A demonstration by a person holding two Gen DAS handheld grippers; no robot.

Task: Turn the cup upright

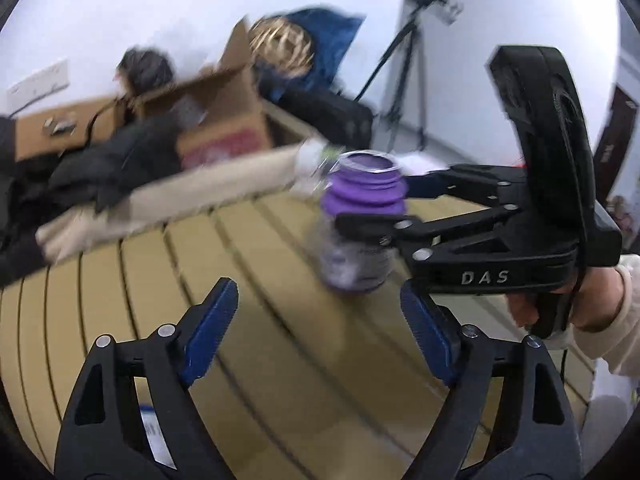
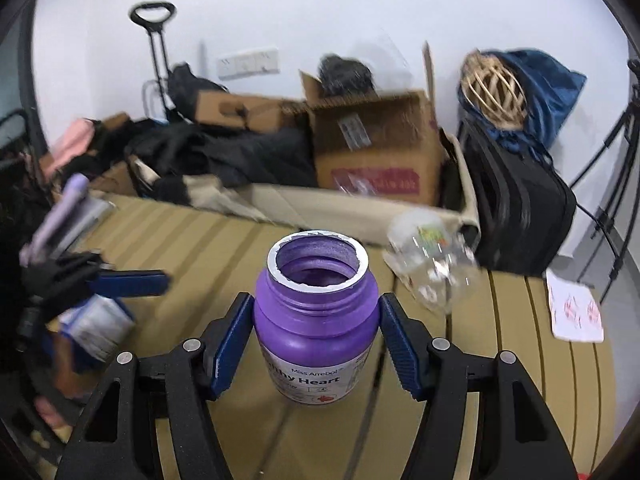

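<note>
Open-mouthed purple plastic bottle w/ white label (image 2: 316,332) stands upright on the tan slatted table (image 2: 224,248), mouth up, between the right gripper (image 2: 316,344) fingers. Its blue pads (image 2: 232,344) sit just beside the bottle's shoulders on both sides; contact can't be told. Left gripper (image 1: 320,332) fingers spread wide, nothing between them, bottle ahead of their tips. Clear glass cup w/ colourful print (image 2: 432,264) lies tilted beyond the right fingers, blurred.
</note>
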